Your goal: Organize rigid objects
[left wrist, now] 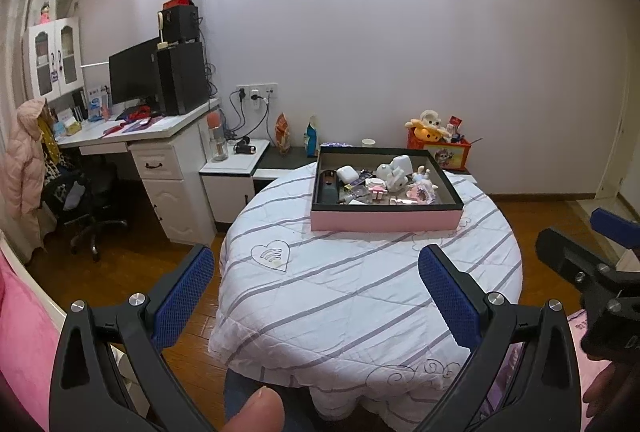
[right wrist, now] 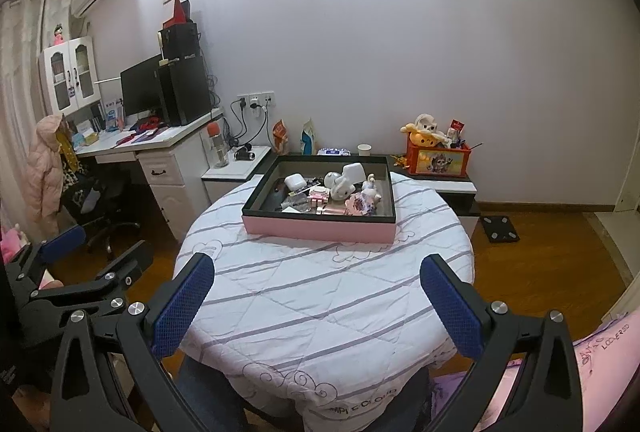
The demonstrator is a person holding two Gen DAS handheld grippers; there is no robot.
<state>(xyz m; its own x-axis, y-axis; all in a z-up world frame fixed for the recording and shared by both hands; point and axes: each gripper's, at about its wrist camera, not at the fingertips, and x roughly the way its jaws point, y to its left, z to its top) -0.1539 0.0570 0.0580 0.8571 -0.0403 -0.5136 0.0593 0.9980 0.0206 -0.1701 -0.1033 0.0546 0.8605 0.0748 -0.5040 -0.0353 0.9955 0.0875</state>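
- Left gripper (left wrist: 316, 264): fingers spread wide, nothing between them; blue pads carry a fine mesh texture on black arms with silver bolts; held above the near edge of the table, clear of its surface
- Right gripper (right wrist: 316, 272): fingers likewise spread wide and empty, same blue meshed pads, held above the near edge of the table
- A fingertip (left wrist: 256, 412) shows at the bottom edge of the left wrist view; the rest of the hand is cut off
- Tray (right wrist: 320, 226): shallow rectangular box, pink outer wall, black rim and inner walls, resting at the far edge of the table, well apart from both grippers
- Contents crowd the tray's middle and overlap; several small dark and clear pieces cannot be identified
- Legible items: a smooth white rounded earbud case (right wrist: 295, 181) toward the left side, a white glossy figurine (right wrist: 340, 186) at centre, a small pink blocky item (right wrist: 320, 197) just in front of it
- Table (right wrist: 320, 312): round, covered by a white quilted cloth with grey stripes and stitched hearts and swirls, wrinkled; the cloth hides the table's legs
- Room: wooden floor, plain pale wall; white desk (left wrist: 132, 136) at left with a black monitor (left wrist: 134, 76); orange toy box (right wrist: 438, 160) against the wall behind the table
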